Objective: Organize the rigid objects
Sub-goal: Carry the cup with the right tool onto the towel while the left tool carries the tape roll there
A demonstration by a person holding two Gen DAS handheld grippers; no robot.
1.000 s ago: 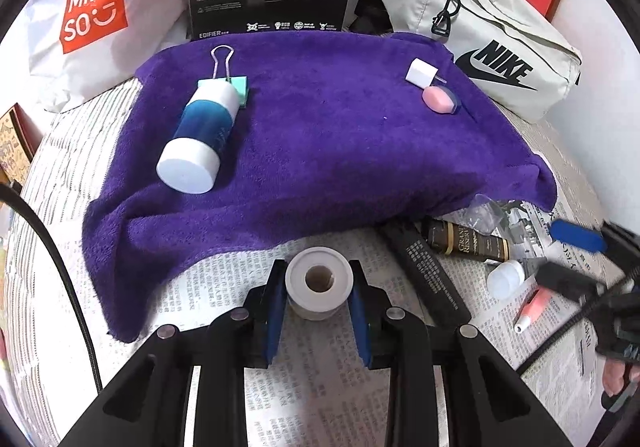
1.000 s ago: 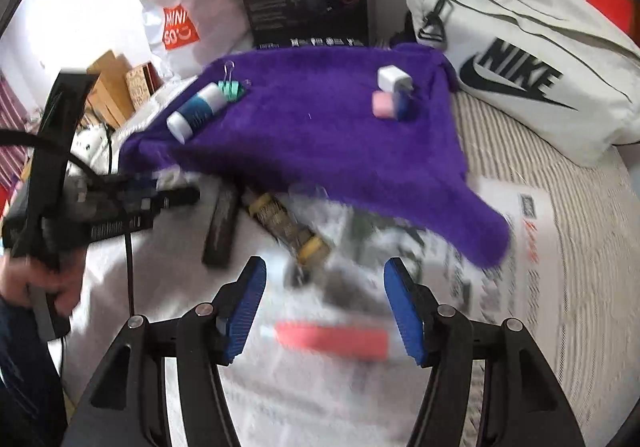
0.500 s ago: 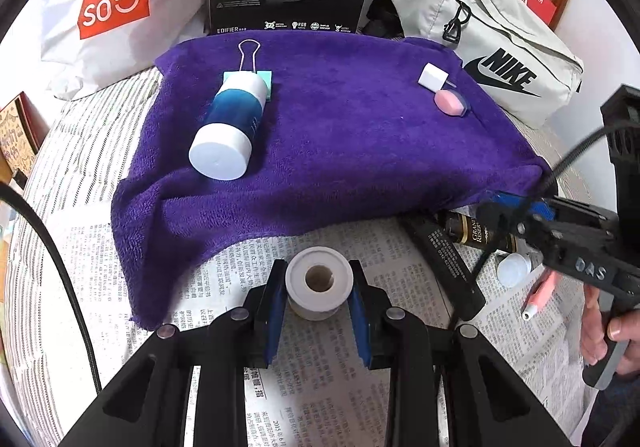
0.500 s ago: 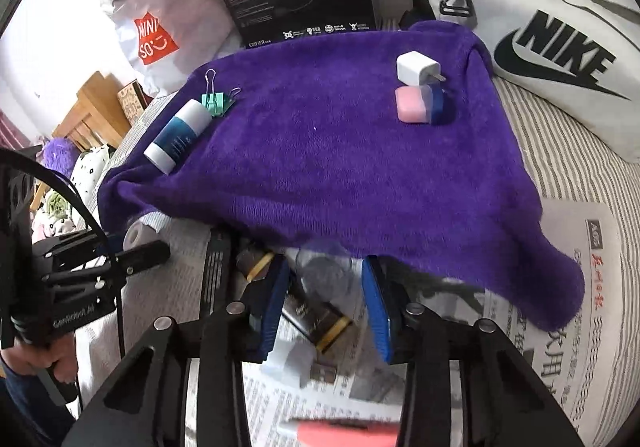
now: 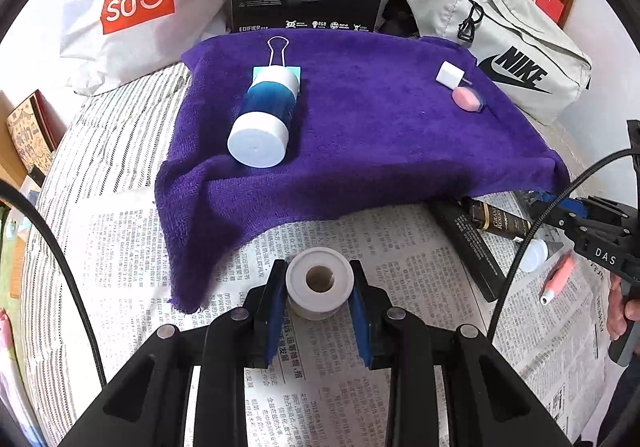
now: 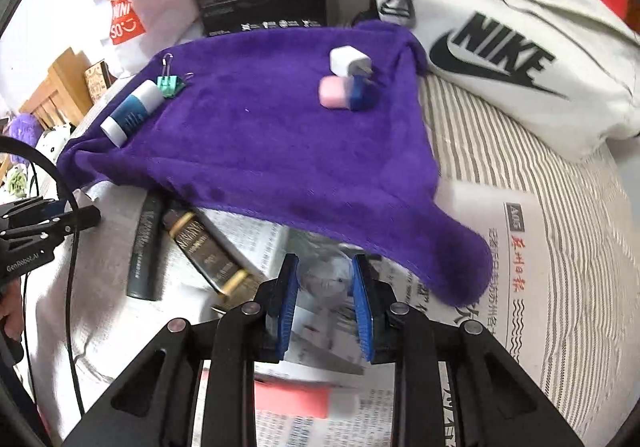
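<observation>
Two tools are at work over a newspaper [image 5: 120, 239] spread on striped bedding. The left tool [image 5: 318, 279] is clamped on a white roll [image 5: 319, 262] with a hole through its middle, holding it just above the paper near the front edge of a purple towel [image 5: 380, 151]. On the towel lie a blue-and-white bottle [image 5: 266, 119] on its side, touching a green binder clip [image 5: 278, 51], and well apart from them a white plug [image 5: 449, 74] beside a pink-and-blue case [image 5: 466, 99].

The right tool [image 6: 325, 279] has its jaws drawn close around a blurred, see-through thing [image 6: 324, 283] by the towel's hanging corner; I cannot tell whether the pads press on it. Just left of it lie a brown bottle [image 6: 204, 251] and a black tube [image 6: 146, 247], side by side on the paper. A small white bottle [image 5: 534, 255] and a pink pen [image 5: 558, 279] lie near them. A pale Nike bag [image 5: 500, 43] sits behind the towel.
</observation>
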